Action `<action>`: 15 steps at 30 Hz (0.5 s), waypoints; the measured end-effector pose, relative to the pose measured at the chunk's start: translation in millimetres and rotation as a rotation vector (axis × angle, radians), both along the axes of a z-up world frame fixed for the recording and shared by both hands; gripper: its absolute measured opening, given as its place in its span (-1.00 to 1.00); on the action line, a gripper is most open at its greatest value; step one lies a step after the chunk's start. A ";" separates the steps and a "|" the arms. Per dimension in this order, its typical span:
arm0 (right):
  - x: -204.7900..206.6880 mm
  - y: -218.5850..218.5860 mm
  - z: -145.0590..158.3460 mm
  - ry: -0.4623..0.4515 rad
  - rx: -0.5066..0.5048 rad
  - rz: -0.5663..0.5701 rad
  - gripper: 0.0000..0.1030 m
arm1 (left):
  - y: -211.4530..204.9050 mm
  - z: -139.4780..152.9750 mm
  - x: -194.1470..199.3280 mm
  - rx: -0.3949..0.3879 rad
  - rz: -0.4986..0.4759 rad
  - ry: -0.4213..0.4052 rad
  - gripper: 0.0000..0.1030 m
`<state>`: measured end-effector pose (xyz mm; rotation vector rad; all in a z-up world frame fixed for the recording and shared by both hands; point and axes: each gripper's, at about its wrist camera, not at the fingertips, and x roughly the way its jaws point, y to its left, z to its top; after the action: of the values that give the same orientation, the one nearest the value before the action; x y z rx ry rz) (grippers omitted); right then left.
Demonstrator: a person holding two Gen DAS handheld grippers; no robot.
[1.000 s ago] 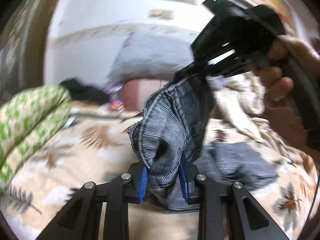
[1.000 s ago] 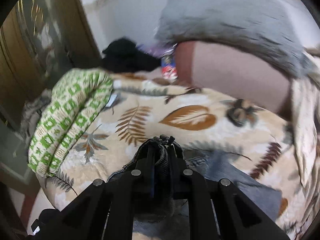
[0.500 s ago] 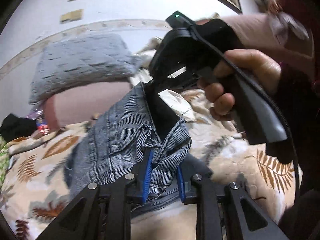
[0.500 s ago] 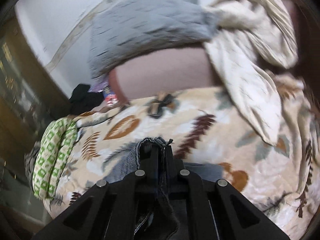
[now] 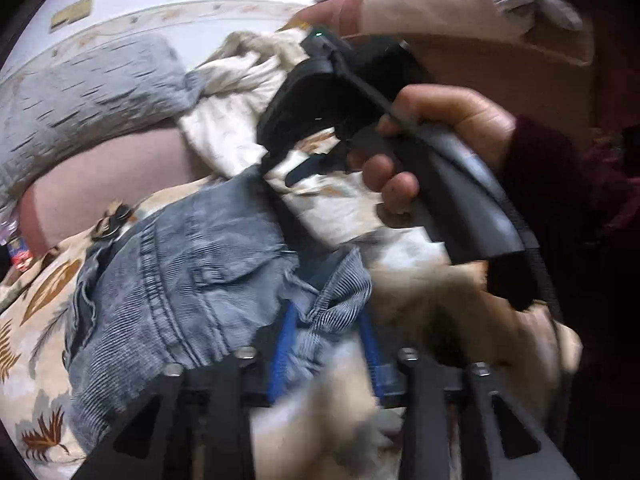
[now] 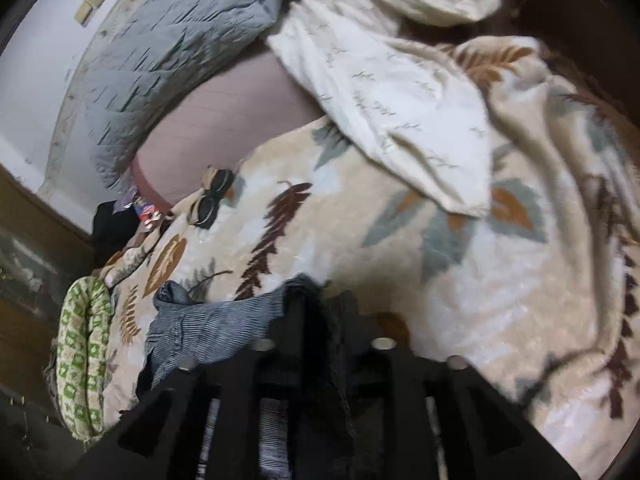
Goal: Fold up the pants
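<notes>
Grey-blue denim pants point(image 5: 168, 280) lie bunched on the leaf-patterned bed blanket point(image 5: 36, 320). My left gripper point(image 5: 326, 346) is low over them. Its jaws are opening, and a ribbed hem of the pants sits loosely between the blue pads point(image 5: 282, 348). My right gripper point(image 6: 324, 308) is at the pants' point(image 6: 208, 328) far edge, its jaws opening too, with a dark frayed edge of cloth hanging between the fingers. In the left wrist view a hand point(image 5: 440, 128) holds the right gripper point(image 5: 280, 168), whose tip is at the pants' upper corner.
A grey quilted cover point(image 6: 168, 40) and a pinkish pillow point(image 6: 224, 120) lie at the head of the bed, with a crumpled cream sheet point(image 6: 400, 100) beside them. A green-and-white rolled blanket point(image 6: 80, 360) lies at the left edge. A maroon sleeve point(image 5: 560, 200) fills the right.
Both grippers have swung across the bed and come down with the pants, which now rest on the blanket. Both pairs of jaws stand wider than half a second ago.
</notes>
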<state>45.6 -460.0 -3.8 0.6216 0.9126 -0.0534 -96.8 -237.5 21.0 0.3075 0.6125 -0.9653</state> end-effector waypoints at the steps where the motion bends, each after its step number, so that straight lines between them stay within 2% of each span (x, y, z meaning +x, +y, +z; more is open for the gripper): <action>1: -8.3 1.9 8.5 -0.027 -0.017 -0.006 -0.33 | 5.4 4.7 -6.0 -0.020 -0.033 0.012 -0.03; 3: -24.9 5.7 22.6 -0.072 -0.034 -0.018 -0.19 | 26.3 20.9 -25.2 -0.060 -0.085 -0.008 0.21; 5: -43.0 12.7 34.3 -0.113 -0.042 -0.030 -0.14 | 47.5 33.2 -46.8 -0.070 -0.105 -0.077 0.23; 8: -67.6 36.4 47.9 -0.183 -0.056 0.008 -0.10 | 73.3 48.1 -56.9 -0.094 -0.080 -0.124 0.23; 10: -76.0 53.5 52.9 -0.209 -0.063 0.044 -0.10 | 87.3 54.9 -45.5 -0.085 -0.008 -0.157 0.26; 15: -66.1 89.4 56.8 -0.261 -0.015 0.125 -0.07 | 120.6 54.9 33.7 -0.040 0.254 -0.180 0.26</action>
<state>-20.5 -370.6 53.0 0.5424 0.6958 0.1305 -63.1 -116.9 75.9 0.2705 0.4542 -0.6962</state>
